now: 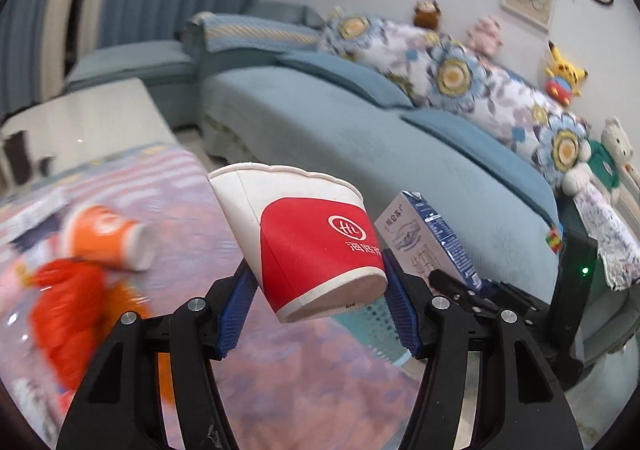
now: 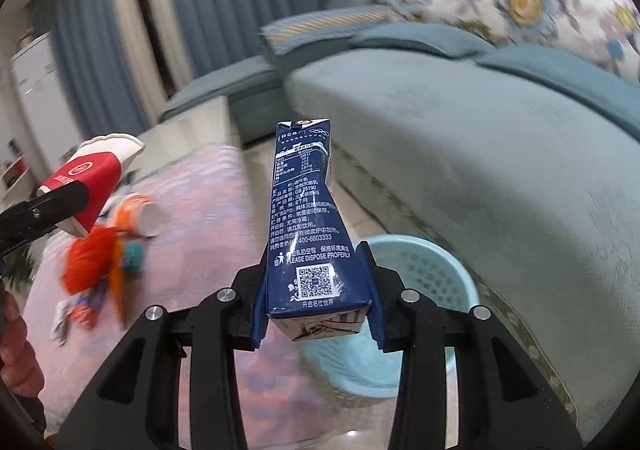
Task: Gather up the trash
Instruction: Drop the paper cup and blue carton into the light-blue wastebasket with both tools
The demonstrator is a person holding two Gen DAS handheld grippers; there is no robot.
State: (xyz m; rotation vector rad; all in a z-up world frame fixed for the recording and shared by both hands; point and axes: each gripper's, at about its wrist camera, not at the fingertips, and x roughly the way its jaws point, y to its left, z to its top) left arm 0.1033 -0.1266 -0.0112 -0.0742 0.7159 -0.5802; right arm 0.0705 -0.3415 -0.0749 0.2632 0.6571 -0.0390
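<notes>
The carton [image 2: 310,226] is held above the basket [image 2: 436,270], sofa [image 2: 460,129] behind, table [image 2: 192,234] left.

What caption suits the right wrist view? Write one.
Right tool grips a blue milk carton above a light-blue basket.

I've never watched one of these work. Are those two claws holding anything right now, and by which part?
Yes. The left claw grips a red-and-white paper cup by its lower sides near the base. The right claw pinches a dark blue milk carton at its bottom end.
</notes>
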